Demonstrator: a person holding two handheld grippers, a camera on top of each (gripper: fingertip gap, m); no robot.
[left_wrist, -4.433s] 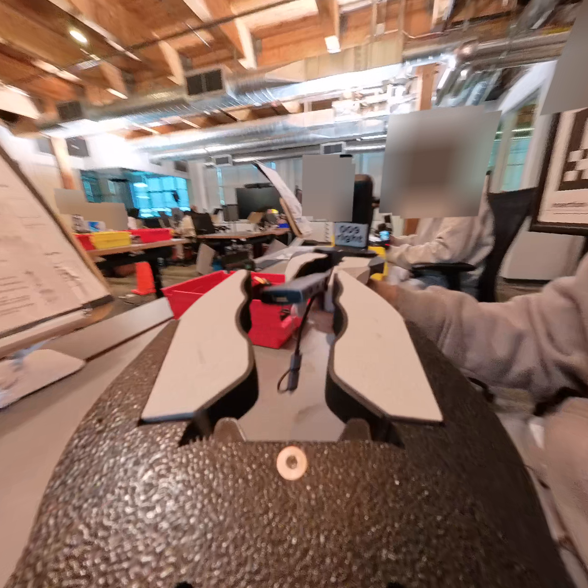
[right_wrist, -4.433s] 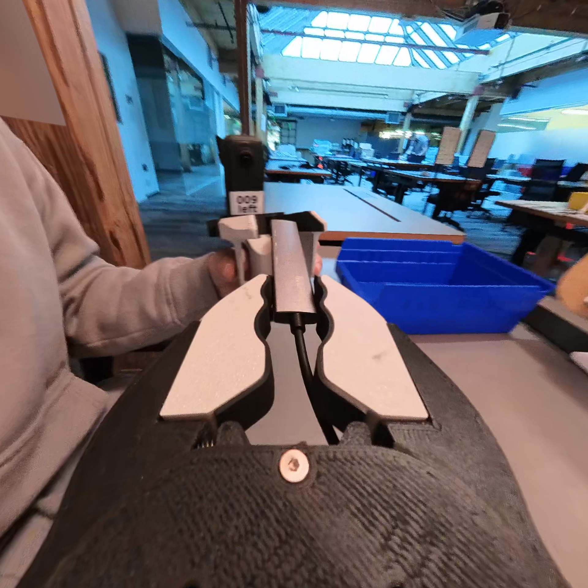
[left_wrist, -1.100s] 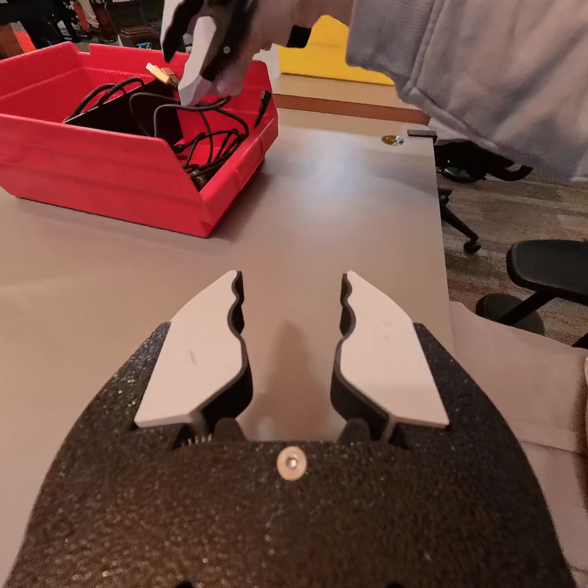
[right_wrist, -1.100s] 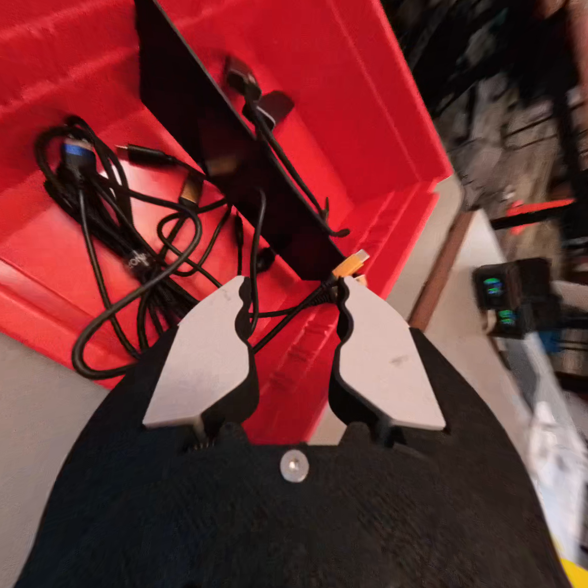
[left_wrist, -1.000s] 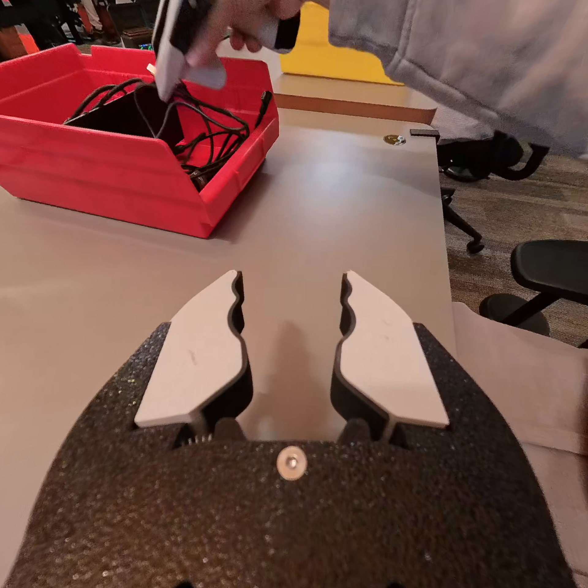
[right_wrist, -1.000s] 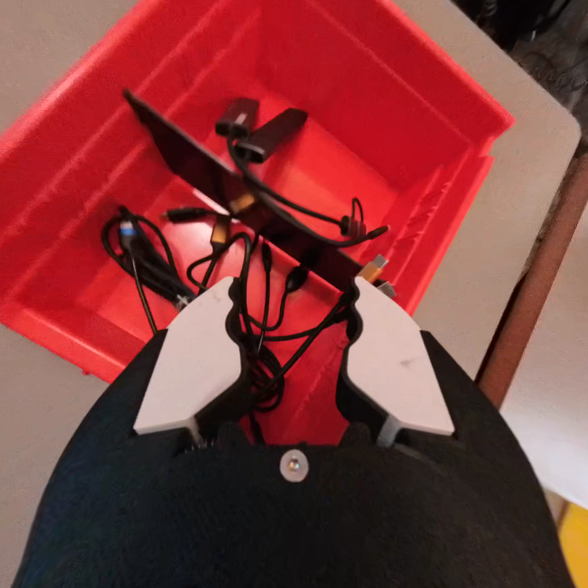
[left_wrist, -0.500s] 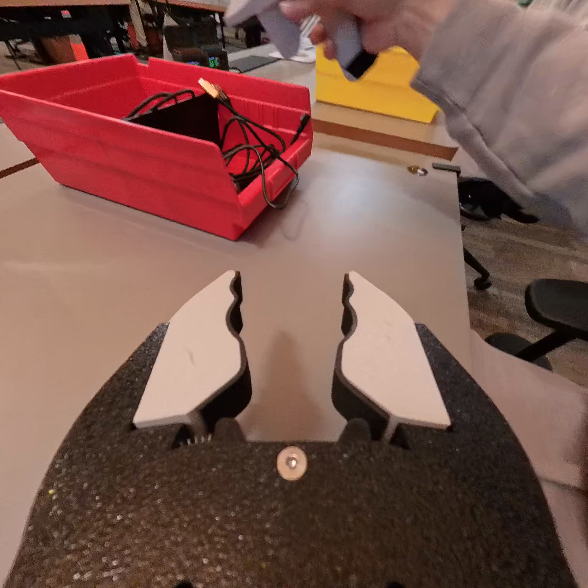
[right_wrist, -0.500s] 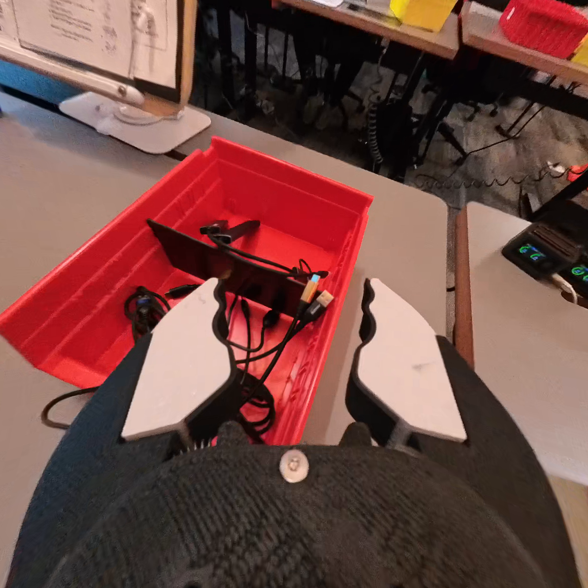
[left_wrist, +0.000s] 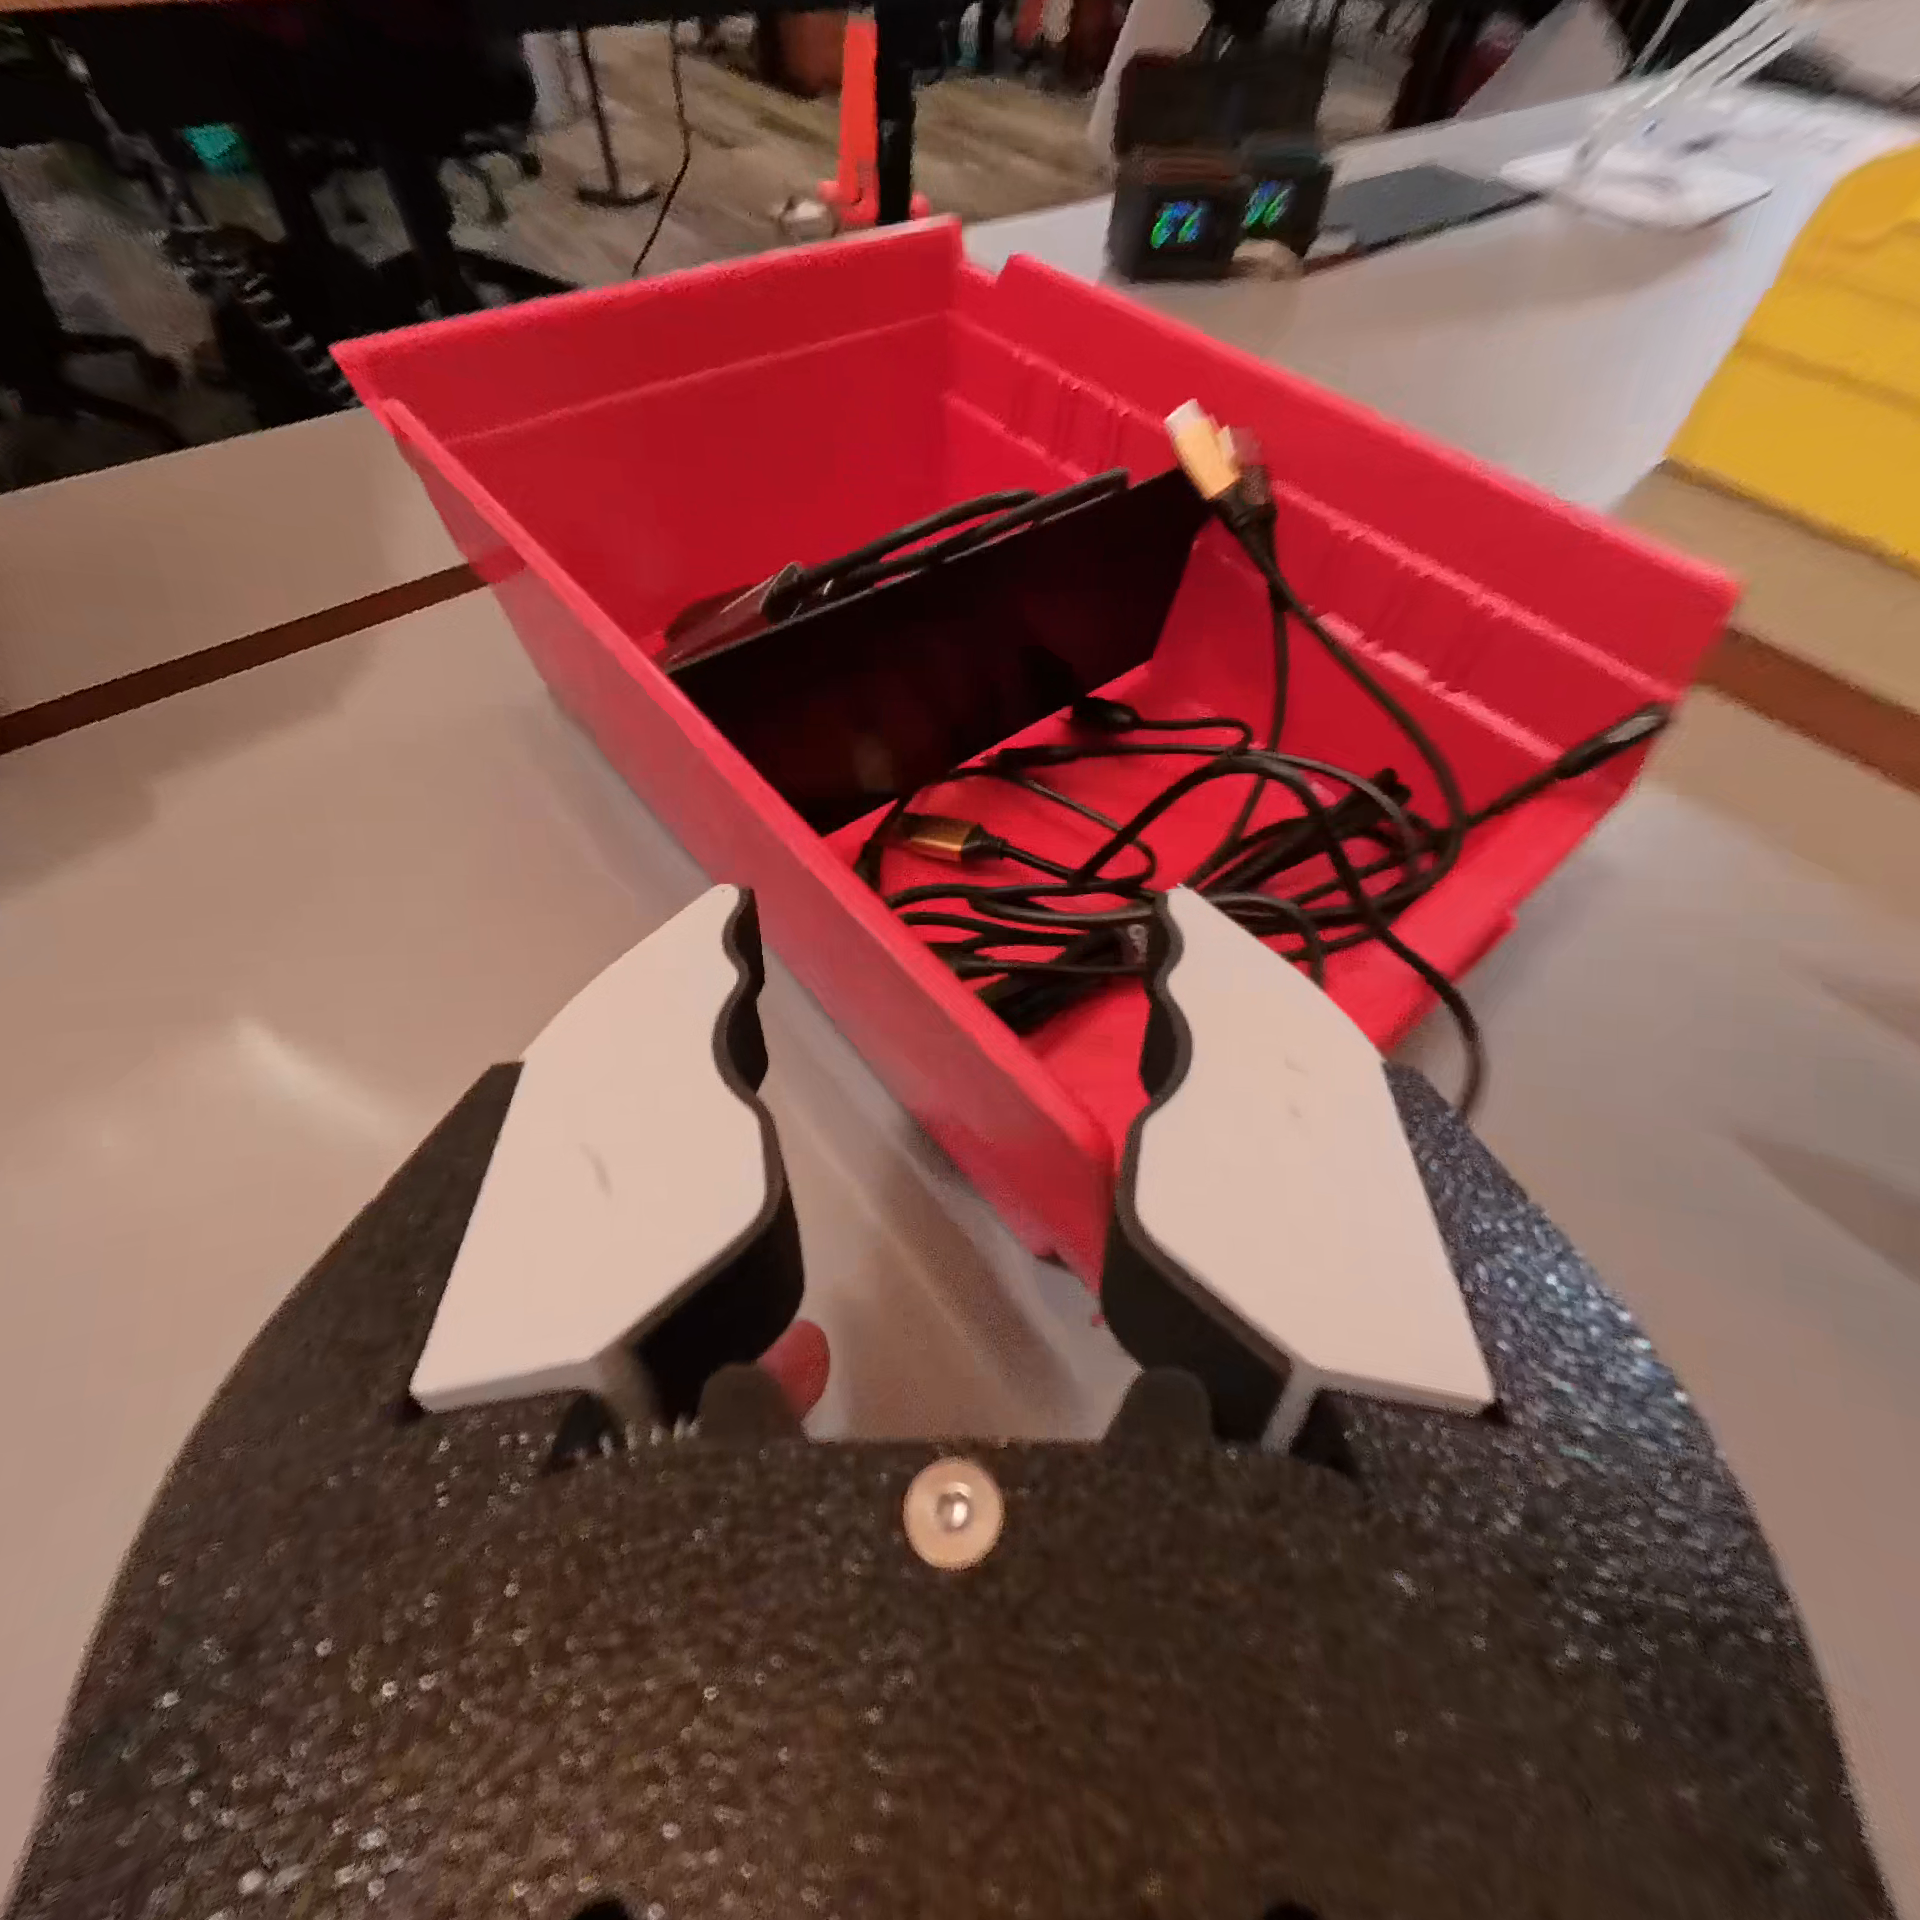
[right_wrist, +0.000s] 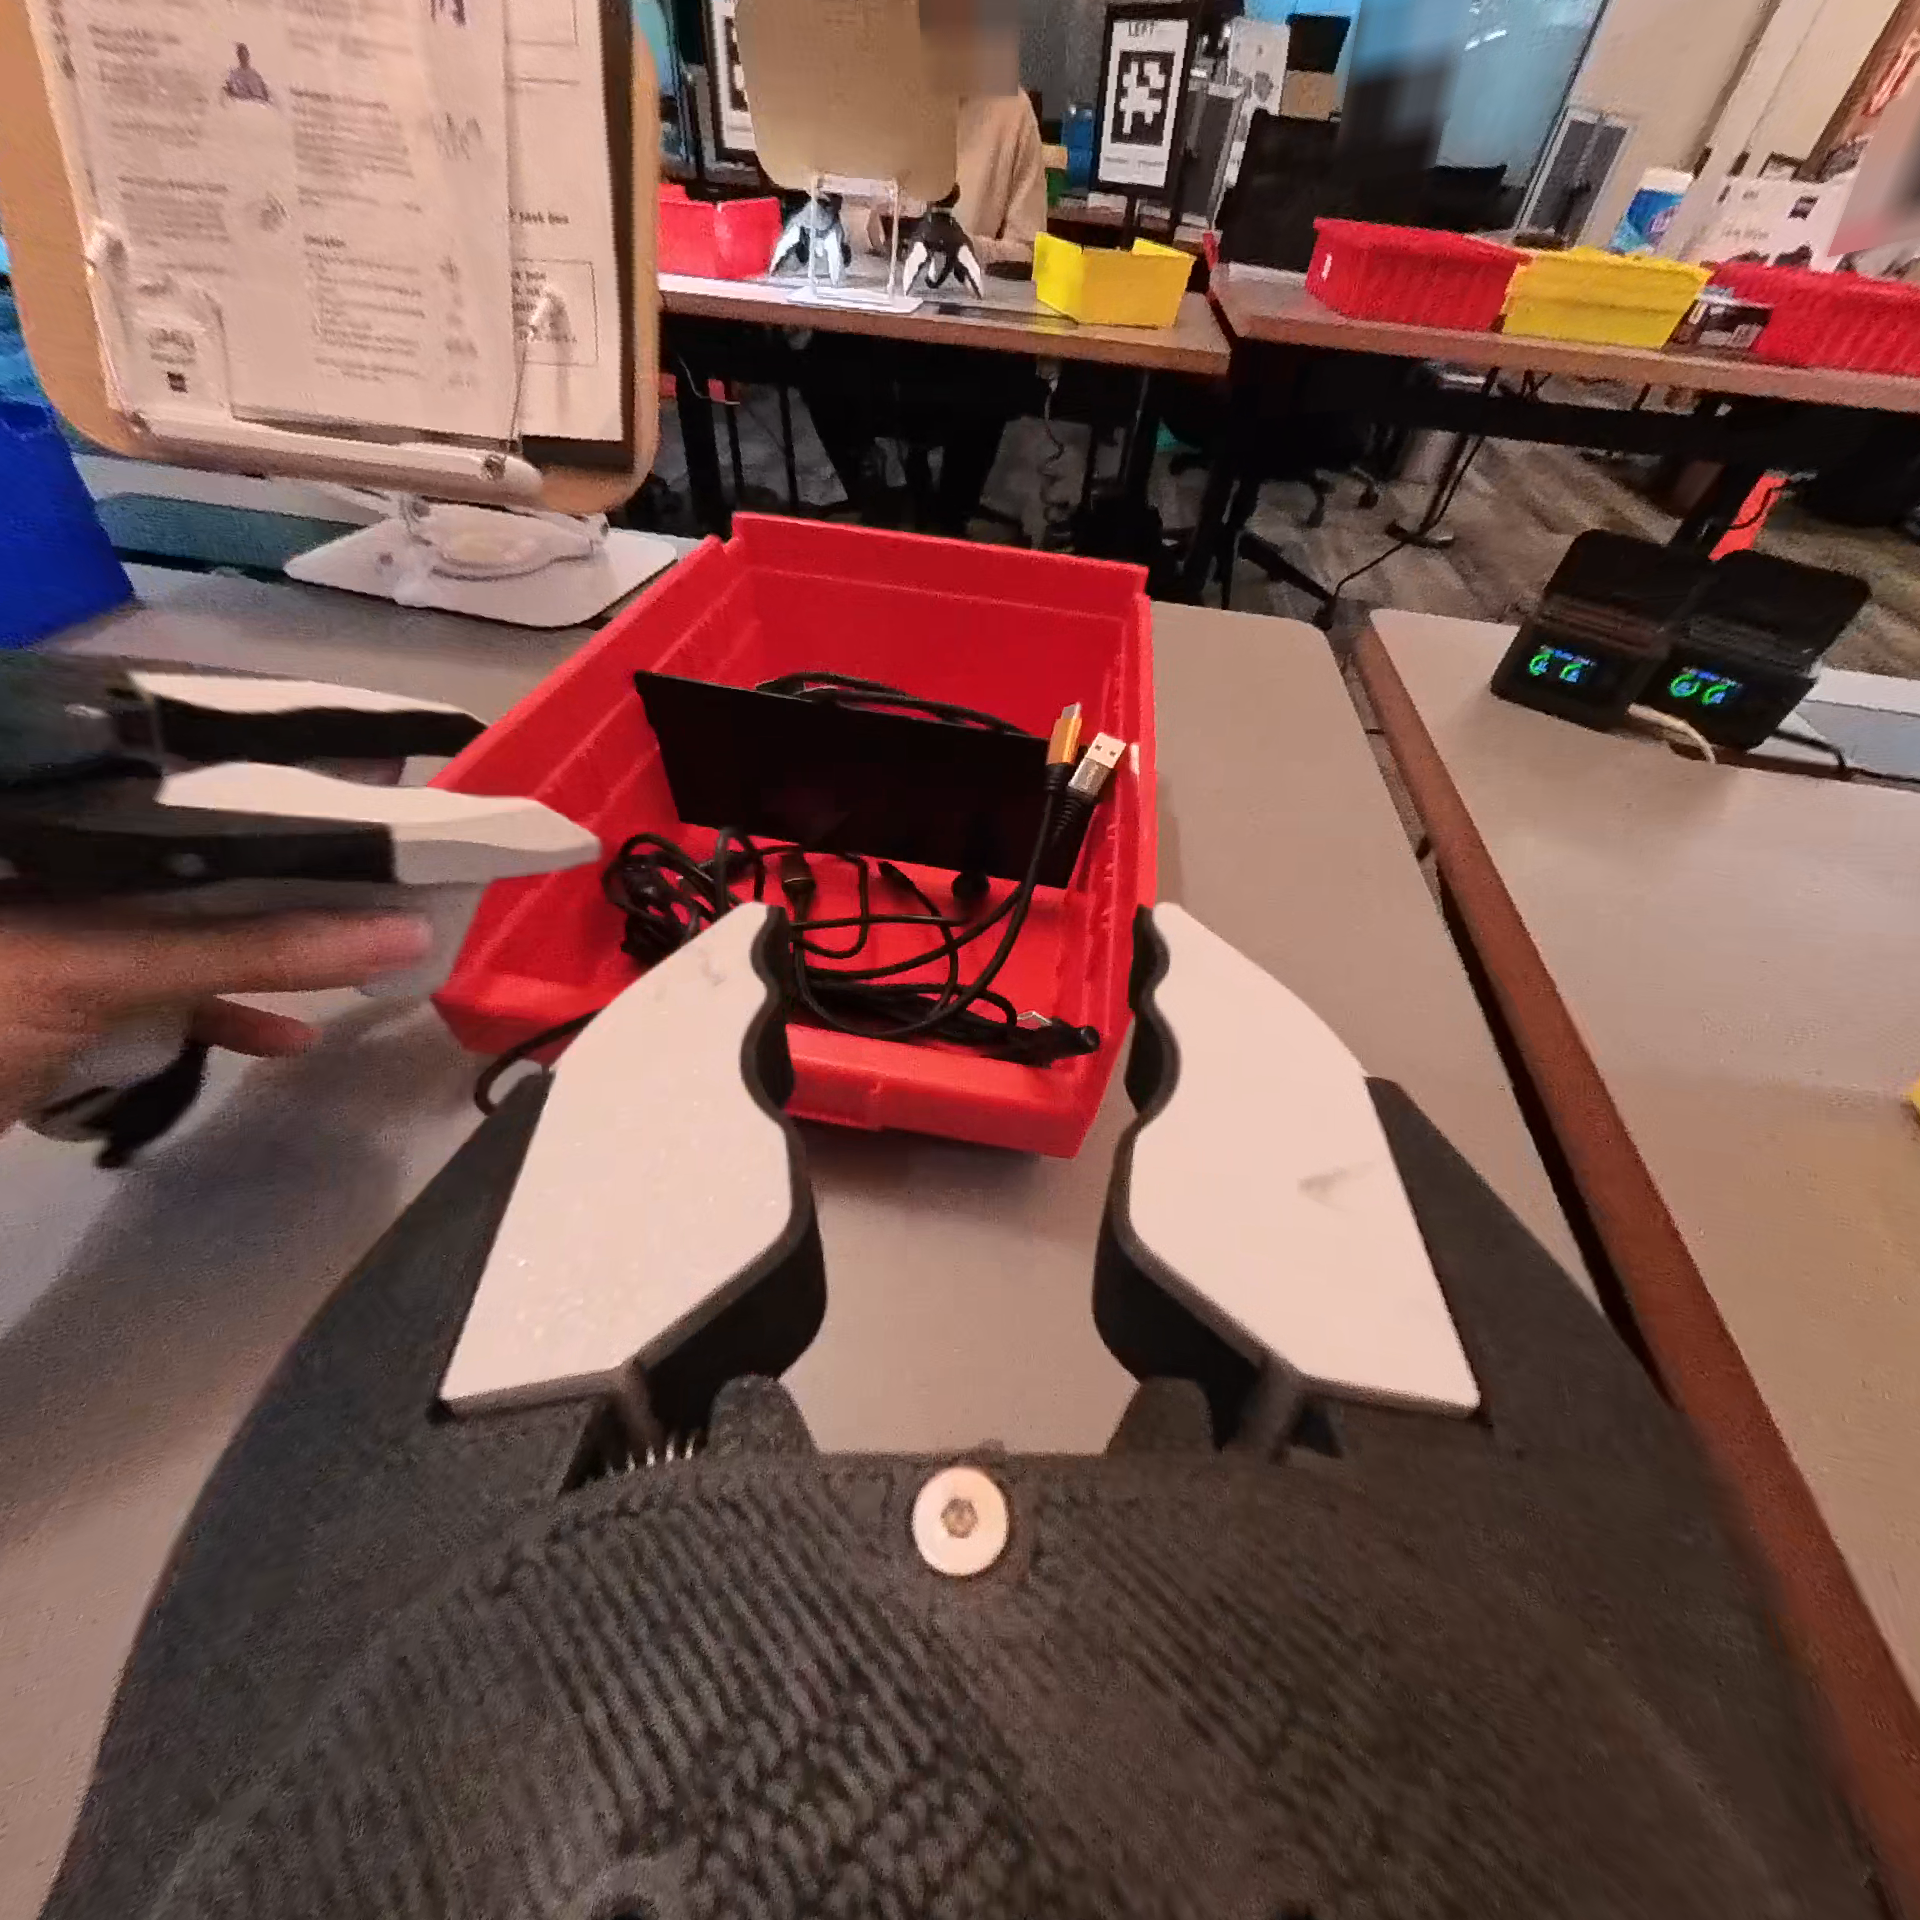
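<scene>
A red bin (left_wrist: 727, 436) (right_wrist: 1101, 1122) stands on a grey table, split by a black divider (left_wrist: 935, 644) (right_wrist: 831, 769). Tangled black cables (left_wrist: 1143, 883) (right_wrist: 883, 966) fill its near compartment, with two USB plugs (left_wrist: 1210, 457) (right_wrist: 1086, 753) sticking up by the divider. My left gripper (left_wrist: 956, 914) is open and empty, just above the bin's near corner; it also shows from the side in the right wrist view (right_wrist: 488, 774). My right gripper (right_wrist: 951, 920) is open and empty, in front of the bin's near end.
A clipboard stand with papers (right_wrist: 332, 229) is behind the bin on the left. Two small black devices with lit screens (right_wrist: 1673, 665) sit on the neighbouring table at right. A yellow bin (left_wrist: 1829, 364) is at the far right. One cable (left_wrist: 1455, 1039) hangs over the bin's rim.
My left gripper has swung left and moved up to the bin's corner. My right gripper has pulled back out of the bin and levelled out in front of it. Both stayed open.
</scene>
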